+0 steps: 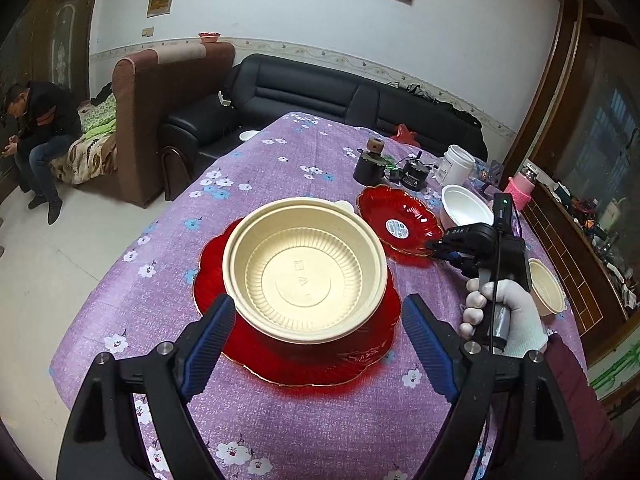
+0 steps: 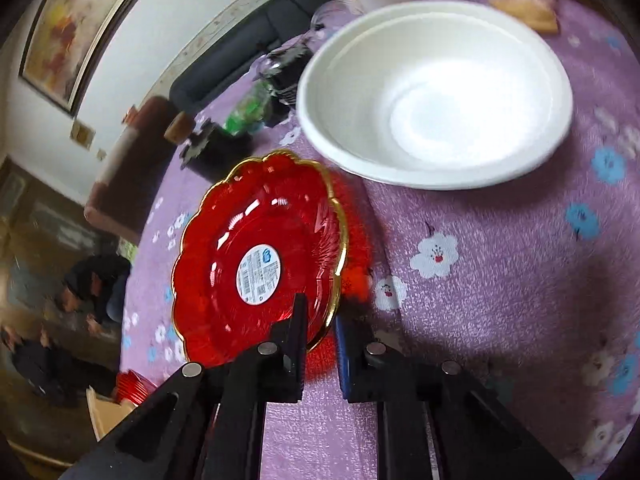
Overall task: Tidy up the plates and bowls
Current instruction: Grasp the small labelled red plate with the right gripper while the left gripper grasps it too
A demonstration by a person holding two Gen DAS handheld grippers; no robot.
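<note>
A cream ribbed bowl (image 1: 306, 268) sits on a large red plate (image 1: 320, 356) on the purple flowered tablecloth. My left gripper (image 1: 318, 320) is open, its blue pads on either side of the bowl's near rim, not touching. A smaller red scalloped plate with a gold rim and a sticker (image 1: 400, 220) (image 2: 256, 264) lies further right. My right gripper (image 2: 322, 316) (image 1: 438, 246) is shut on that plate's near rim. A white bowl (image 2: 436, 92) (image 1: 466, 210) stands just beyond it. A small cream bowl (image 1: 546, 290) sits at the right.
At the table's far side stand a white jar (image 1: 456, 166), black devices (image 1: 370, 164) and a pink bottle (image 1: 520, 190). A black sofa (image 1: 320, 88) and a brown armchair (image 1: 160, 120) are behind. A person (image 1: 36, 132) sits at the left.
</note>
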